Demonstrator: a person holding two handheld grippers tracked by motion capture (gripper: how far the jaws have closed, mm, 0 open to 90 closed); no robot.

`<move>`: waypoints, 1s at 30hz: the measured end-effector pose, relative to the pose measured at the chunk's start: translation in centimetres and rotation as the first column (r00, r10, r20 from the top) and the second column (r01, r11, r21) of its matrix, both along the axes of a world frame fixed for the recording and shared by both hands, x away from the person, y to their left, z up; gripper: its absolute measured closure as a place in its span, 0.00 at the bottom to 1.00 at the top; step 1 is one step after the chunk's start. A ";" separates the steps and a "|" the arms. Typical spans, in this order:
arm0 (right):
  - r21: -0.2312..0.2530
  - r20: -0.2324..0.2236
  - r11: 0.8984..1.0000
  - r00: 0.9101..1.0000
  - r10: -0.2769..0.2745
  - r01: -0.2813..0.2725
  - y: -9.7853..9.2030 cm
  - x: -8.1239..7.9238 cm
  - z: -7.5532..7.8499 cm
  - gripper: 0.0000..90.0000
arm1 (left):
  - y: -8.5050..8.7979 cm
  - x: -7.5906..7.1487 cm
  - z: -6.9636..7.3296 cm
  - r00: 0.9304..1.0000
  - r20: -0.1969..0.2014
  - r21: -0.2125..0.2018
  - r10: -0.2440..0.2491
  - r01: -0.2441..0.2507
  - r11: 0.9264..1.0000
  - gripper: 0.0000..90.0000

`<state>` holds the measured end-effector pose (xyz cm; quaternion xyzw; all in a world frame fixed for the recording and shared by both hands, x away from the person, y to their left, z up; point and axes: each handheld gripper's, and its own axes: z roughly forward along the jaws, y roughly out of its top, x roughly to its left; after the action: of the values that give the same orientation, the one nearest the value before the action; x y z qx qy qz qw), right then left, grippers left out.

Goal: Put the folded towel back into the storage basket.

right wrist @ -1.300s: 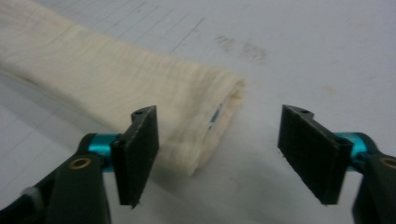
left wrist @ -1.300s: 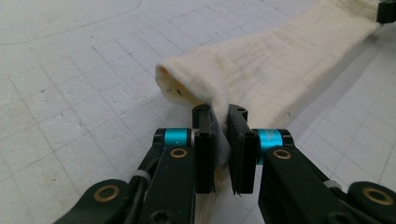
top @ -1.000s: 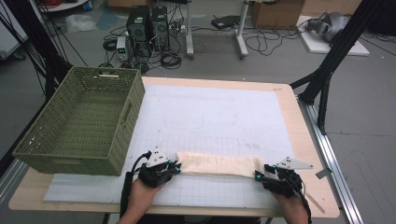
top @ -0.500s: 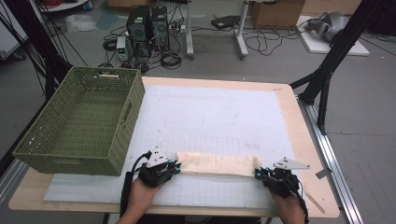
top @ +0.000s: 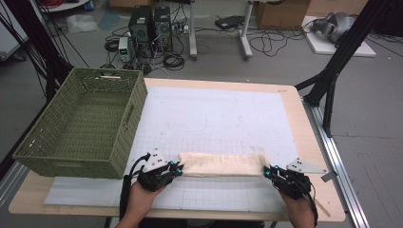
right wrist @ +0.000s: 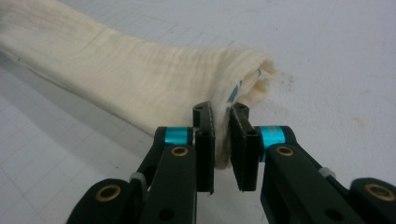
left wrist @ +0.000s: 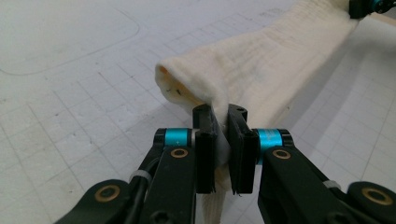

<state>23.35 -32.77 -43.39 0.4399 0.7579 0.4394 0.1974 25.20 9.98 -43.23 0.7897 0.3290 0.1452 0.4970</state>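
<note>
A cream folded cloth (top: 222, 164) lies stretched left to right near the table's front edge. My left gripper (top: 179, 169) is shut on the cloth's left end; in the left gripper view the cloth (left wrist: 261, 70) is pinched between the jaws of the left gripper (left wrist: 221, 114) and runs away toward the upper right. My right gripper (top: 267, 173) is shut on the right end. In the right gripper view, the right gripper (right wrist: 220, 112) clamps a corner of the cloth (right wrist: 140, 77), whose folded layers open beside the jaws.
A green woven basket (top: 33, 145) stands empty at the table's left, close to my left hand. A white gridded mat (top: 223, 114) covers most of the wooden table (top: 311, 142). Cables, computer cases and black stand legs are on the floor beyond.
The right gripper has shifted slightly left, toward the cloth's end. The left gripper and the cloth stay about where they were.
</note>
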 end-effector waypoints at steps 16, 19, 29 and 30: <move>0.005 0.093 0.998 0.994 0.056 -0.056 -0.8 -0.1 1.1 0.90 | 0.3 -2.2 2.1 0.995 0.091 -0.031 -0.047 0.050 0.998 0.91; 0.021 0.122 0.997 0.990 0.069 -0.072 -0.9 -0.1 1.7 0.91 | 0.5 -2.3 2.6 0.993 0.106 -0.039 -0.046 0.050 0.998 0.91; 0.050 0.161 0.995 0.984 0.082 -0.091 -1.0 0.4 2.5 0.91 | 0.8 -2.6 3.3 0.990 0.138 -0.053 -0.041 0.049 0.997 0.91; 0.054 0.162 0.994 0.983 0.084 -0.094 -1.0 0.4 2.6 0.91 | 0.9 -2.6 3.4 0.989 0.140 -0.055 -0.039 0.047 0.997 0.91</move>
<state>23.80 -33.78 -40.76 0.3749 0.7447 0.5047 0.2240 22.63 10.87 -39.81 0.7697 0.2805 0.1794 0.5447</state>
